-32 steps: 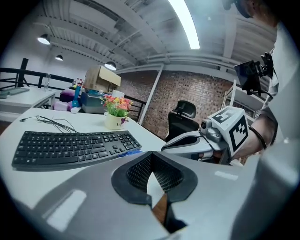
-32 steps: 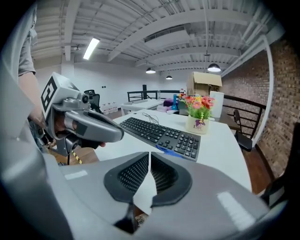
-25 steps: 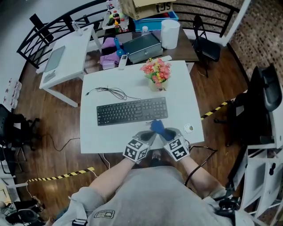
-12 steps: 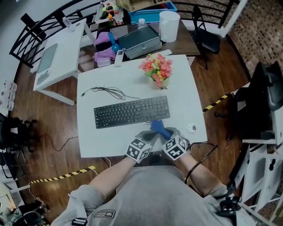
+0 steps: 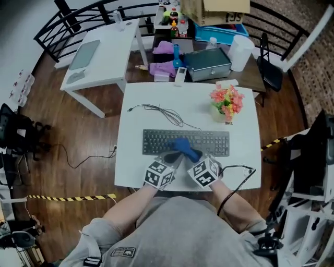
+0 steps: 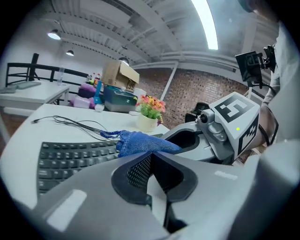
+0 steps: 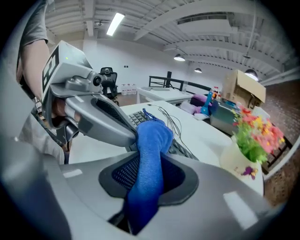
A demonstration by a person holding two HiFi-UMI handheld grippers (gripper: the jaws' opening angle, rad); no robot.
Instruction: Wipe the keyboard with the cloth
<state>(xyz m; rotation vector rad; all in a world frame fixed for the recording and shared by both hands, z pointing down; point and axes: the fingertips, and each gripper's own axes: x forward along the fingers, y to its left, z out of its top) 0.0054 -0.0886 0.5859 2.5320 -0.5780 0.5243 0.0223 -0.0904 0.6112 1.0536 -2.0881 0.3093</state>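
Having shifted, cloth apparently overlies keyboard.

White table — on it a black keyboard, a loose cable, a flower pot.

The cloth hides part of the keyboard

Loft office, white desk, keyboard, brick wall, black railing, wood floor
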